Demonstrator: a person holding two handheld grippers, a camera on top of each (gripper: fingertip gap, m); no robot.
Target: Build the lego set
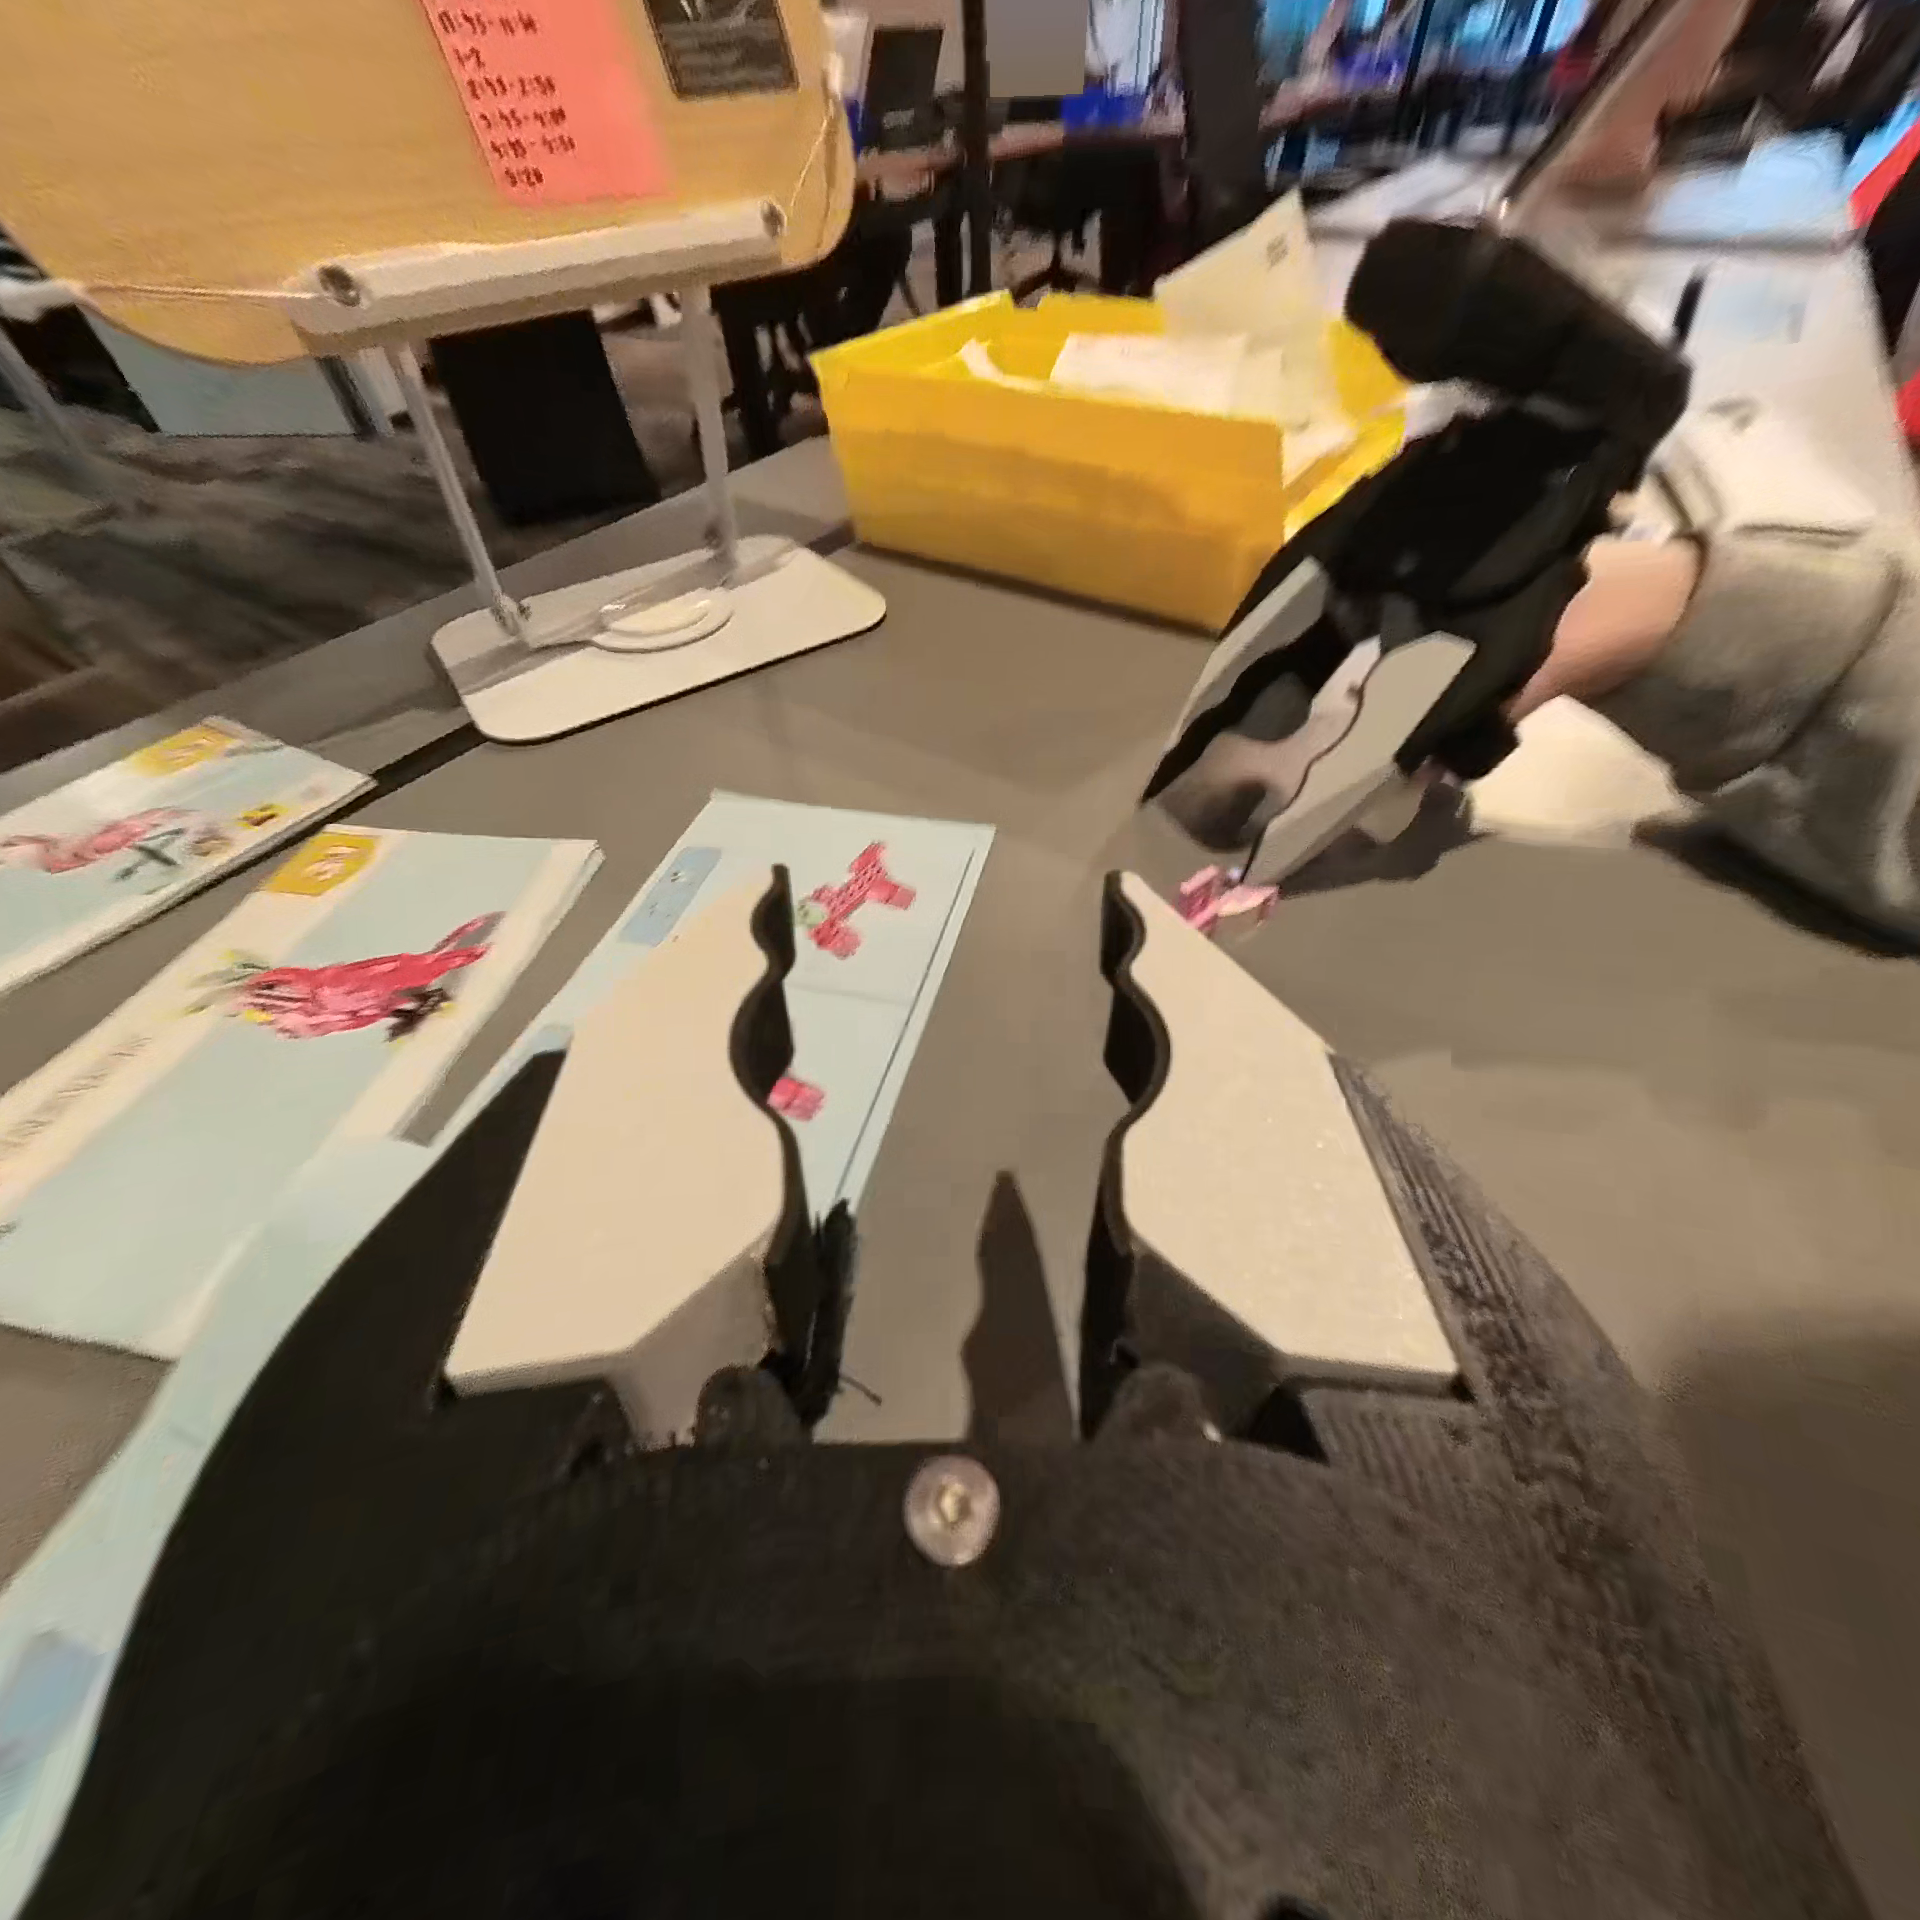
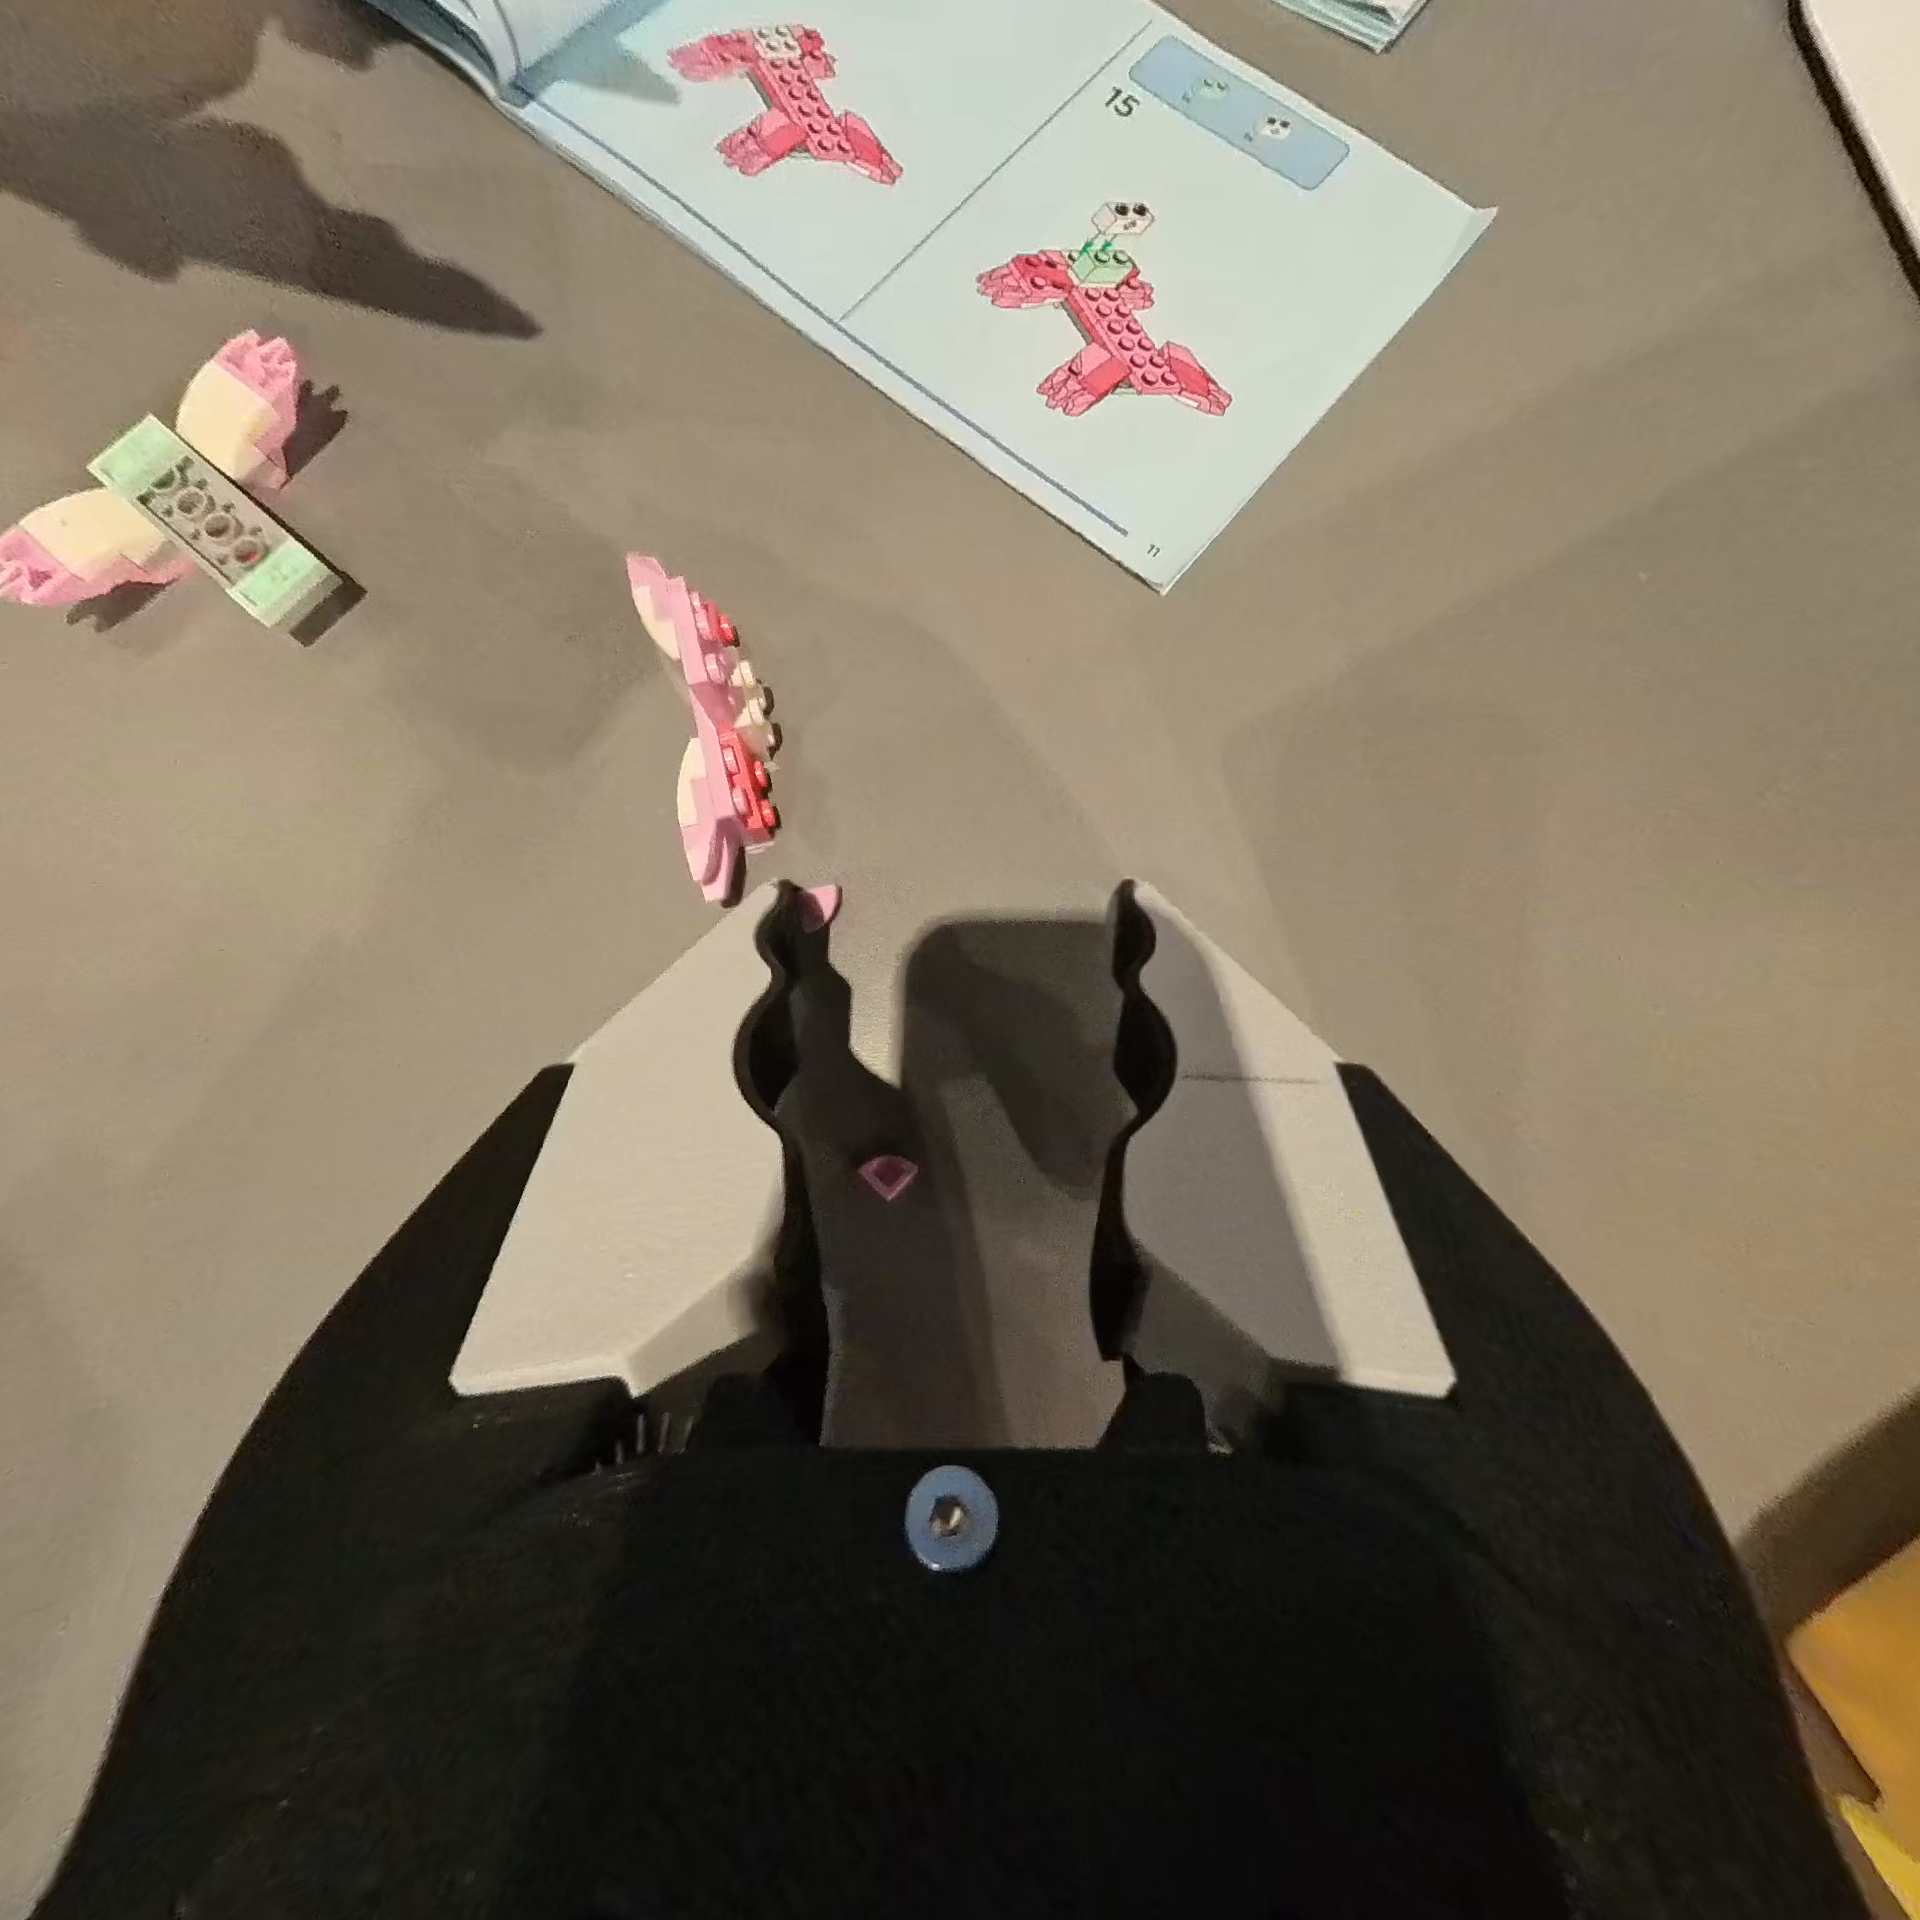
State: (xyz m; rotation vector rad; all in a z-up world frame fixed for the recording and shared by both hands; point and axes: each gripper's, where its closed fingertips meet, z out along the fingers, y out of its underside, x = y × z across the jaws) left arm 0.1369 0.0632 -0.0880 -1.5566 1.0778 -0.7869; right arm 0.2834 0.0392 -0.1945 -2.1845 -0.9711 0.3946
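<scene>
My right gripper (image 2: 954, 899) is open and empty, low over the grey table (image 2: 1455, 831). A pink and red lego assembly (image 2: 717, 727) stands on edge just beyond its left fingertip (image 2: 781, 914); I cannot tell if they touch. A tiny pink round piece (image 2: 816, 906) lies at that tip, and a small pink tile (image 2: 888, 1179) lies between the fingers. A second assembly with a mint plate and cream-pink wings (image 2: 177, 488) lies far left. My left gripper (image 1: 945, 914) is open and empty above the open instruction booklet (image 1: 831, 935). The right gripper (image 1: 1210, 842) and the pink assembly (image 1: 1226, 899) show ahead of it.
The open booklet (image 2: 1039, 260) lies ahead of the right gripper. Two closed booklets (image 1: 291, 997) (image 1: 156, 821) lie left. A white stand (image 1: 665, 634) holding a wooden board and a yellow bin (image 1: 1060, 488) with papers stand at the back. A person's sleeve (image 1: 1766, 665) is at right.
</scene>
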